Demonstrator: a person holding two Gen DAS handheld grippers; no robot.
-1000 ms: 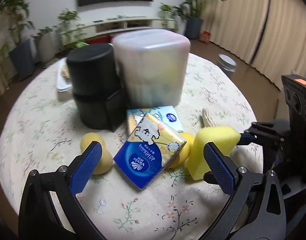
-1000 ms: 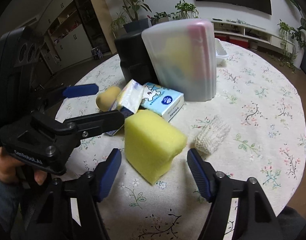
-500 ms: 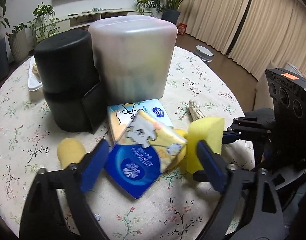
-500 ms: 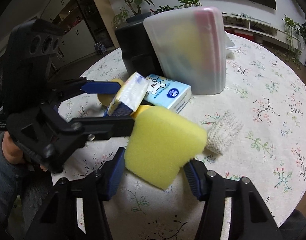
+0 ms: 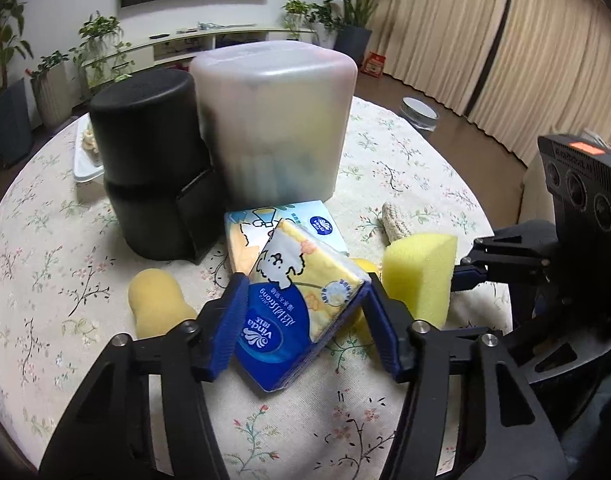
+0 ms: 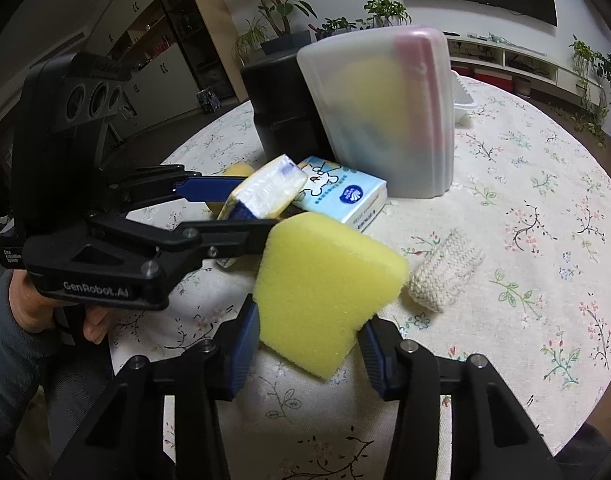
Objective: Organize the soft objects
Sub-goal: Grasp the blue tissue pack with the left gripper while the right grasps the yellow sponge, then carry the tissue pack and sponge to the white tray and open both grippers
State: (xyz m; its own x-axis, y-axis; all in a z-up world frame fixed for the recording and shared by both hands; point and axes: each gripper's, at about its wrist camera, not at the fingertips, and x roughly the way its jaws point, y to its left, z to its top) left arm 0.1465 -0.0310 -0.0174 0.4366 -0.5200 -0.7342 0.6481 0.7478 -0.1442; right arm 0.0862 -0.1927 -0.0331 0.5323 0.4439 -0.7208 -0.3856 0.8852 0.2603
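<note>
My left gripper (image 5: 305, 332) is shut on a blue and yellow tissue pack (image 5: 297, 300), tilted, lifted off the table; the pack also shows in the right wrist view (image 6: 265, 192). My right gripper (image 6: 309, 344) is shut on a yellow sponge (image 6: 325, 280), squeezed at its lower end and raised; the sponge shows in the left wrist view (image 5: 419, 276). A second tissue pack (image 5: 265, 228) lies flat behind. A frosted plastic bin (image 5: 273, 128) stands upright with soft things inside. A small yellow sponge (image 5: 157, 300) lies at left. A knitted cream cloth (image 6: 445, 276) lies on the table.
A black cylindrical container (image 5: 149, 176) stands left of the bin. A white tray (image 5: 87, 160) sits behind it. The round table has a floral cloth (image 6: 545, 240). A round metal tin (image 5: 419, 112) is on the floor beyond the table.
Both grippers closed: the left one on the tissue pack, the right one on the yellow sponge. Both objects have lifted off the table.
</note>
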